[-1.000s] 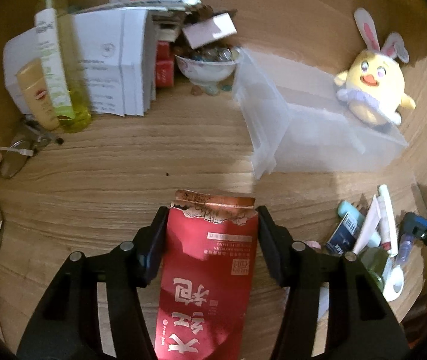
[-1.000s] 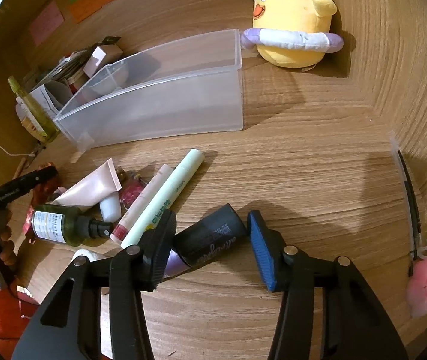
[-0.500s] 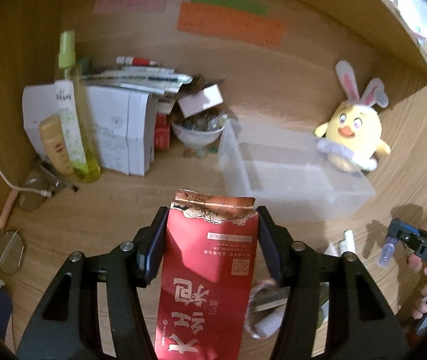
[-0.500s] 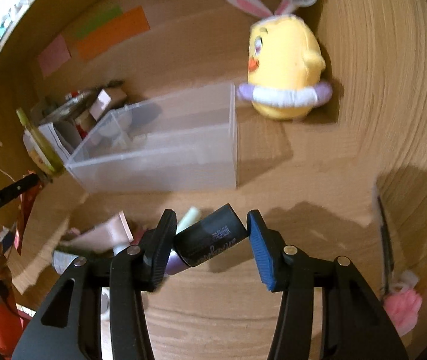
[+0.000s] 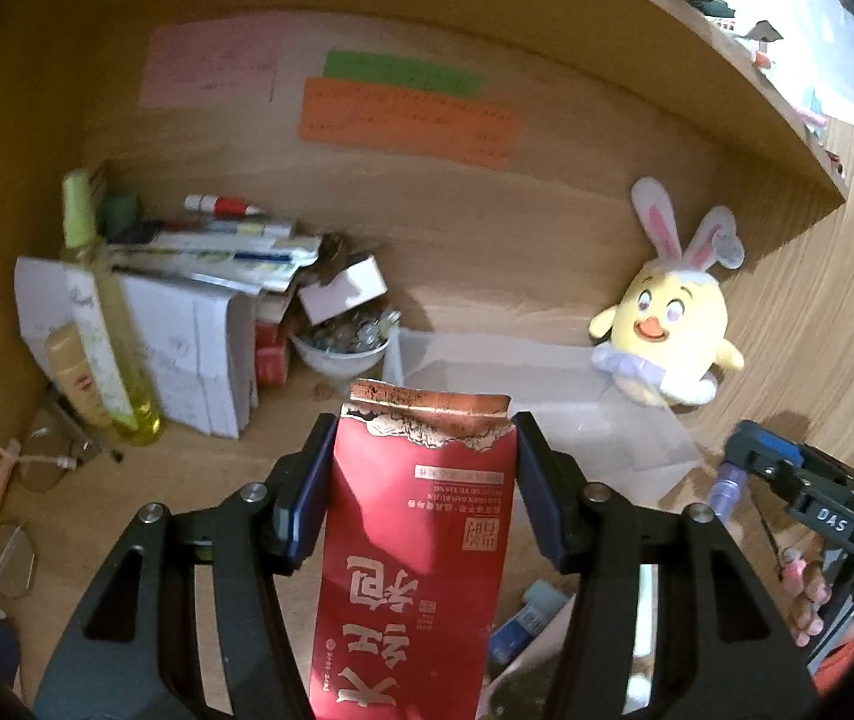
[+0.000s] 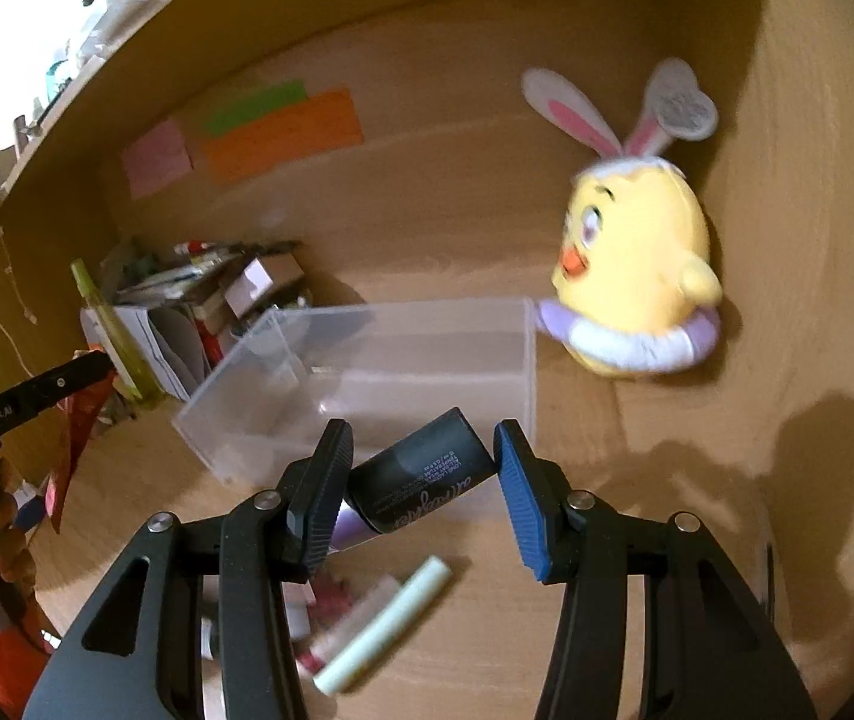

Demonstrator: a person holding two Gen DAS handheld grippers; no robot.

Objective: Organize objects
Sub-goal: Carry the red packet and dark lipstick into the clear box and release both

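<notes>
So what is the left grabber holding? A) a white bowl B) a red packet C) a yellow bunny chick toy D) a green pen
B: the left gripper has its pads pressed on both sides of the red packet, while the plush toy sits far back by the clear bin.

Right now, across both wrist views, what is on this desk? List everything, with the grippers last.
red packet: 1, red, in left gripper
dark tube: 1, black and purple, in right gripper
clear bin: 1, transparent, mid-desk, empty
plush chick: 1, yellow, right of bin
sticky notes: 3, pink, green, orange, back wall
spray bottle: 1, yellow-green, far left
white bowl: 1, left of bin
loose tubes: several, below right gripper
left gripper: shut on packet
right gripper: shut on tube
</notes>
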